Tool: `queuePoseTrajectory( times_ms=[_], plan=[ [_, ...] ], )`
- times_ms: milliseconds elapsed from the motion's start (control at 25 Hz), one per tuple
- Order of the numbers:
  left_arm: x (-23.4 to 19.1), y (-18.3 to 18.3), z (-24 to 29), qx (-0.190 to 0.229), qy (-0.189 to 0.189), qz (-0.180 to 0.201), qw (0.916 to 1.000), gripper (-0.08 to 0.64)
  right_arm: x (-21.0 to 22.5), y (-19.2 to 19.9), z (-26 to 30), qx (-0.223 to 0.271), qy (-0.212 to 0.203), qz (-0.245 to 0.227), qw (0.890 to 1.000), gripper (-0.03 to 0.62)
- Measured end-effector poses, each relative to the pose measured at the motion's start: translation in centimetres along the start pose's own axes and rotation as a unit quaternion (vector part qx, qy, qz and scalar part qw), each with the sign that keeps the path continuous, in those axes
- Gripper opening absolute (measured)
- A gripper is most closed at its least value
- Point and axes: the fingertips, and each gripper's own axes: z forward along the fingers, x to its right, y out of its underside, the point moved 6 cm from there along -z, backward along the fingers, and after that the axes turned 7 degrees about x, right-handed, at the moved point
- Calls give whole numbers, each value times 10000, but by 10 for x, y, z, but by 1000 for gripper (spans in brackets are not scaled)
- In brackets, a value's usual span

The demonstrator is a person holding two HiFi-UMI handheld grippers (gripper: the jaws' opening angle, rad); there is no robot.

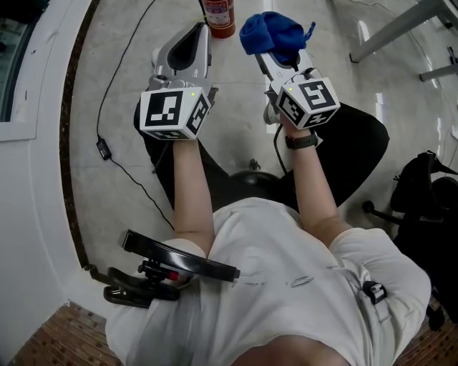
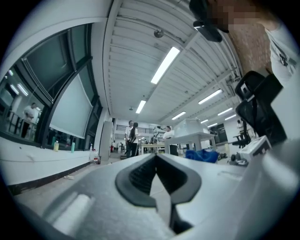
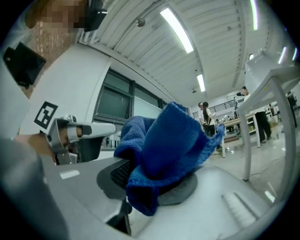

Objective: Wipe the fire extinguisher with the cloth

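Observation:
The red fire extinguisher (image 1: pixel 219 18) stands on the grey floor at the top edge of the head view. My left gripper (image 1: pixel 202 30) points toward it, its tip just left of the cylinder; the jaws meet at the tip (image 2: pixel 156 158) with nothing between them. My right gripper (image 1: pixel 276 51) is shut on a bunched blue cloth (image 1: pixel 270 32), which hangs over its jaws (image 3: pixel 140 185) to the right of the extinguisher. The blue cloth (image 3: pixel 164 150) fills the middle of the right gripper view and hides the fingertips. The extinguisher's lower body is cut off by the frame.
A black cable (image 1: pixel 122 161) with an inline box runs over the floor at left beside a curved white wall base (image 1: pixel 68 143). Metal table legs (image 1: pixel 401 28) stand at top right, a black bag (image 1: pixel 429 207) at right. Several people stand far off (image 2: pixel 131 138).

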Motion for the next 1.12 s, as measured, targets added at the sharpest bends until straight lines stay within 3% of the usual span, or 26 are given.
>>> queuePoseTrajectory(
  times_ms=[200, 600, 1120],
  plan=[
    [7, -28, -5, 40, -83, 99, 9999, -2, -8, -21, -5, 33, -303, 353, 9989, 109],
    [24, -59, -18, 261, -49, 174, 9995, -2, -24, -47, -19, 79, -329, -49, 9994, 107],
    [19, -66, -31, 432, -106, 200, 9988, -2, -34, -49, -21, 5, -349, -105, 9993, 108]
  ],
)
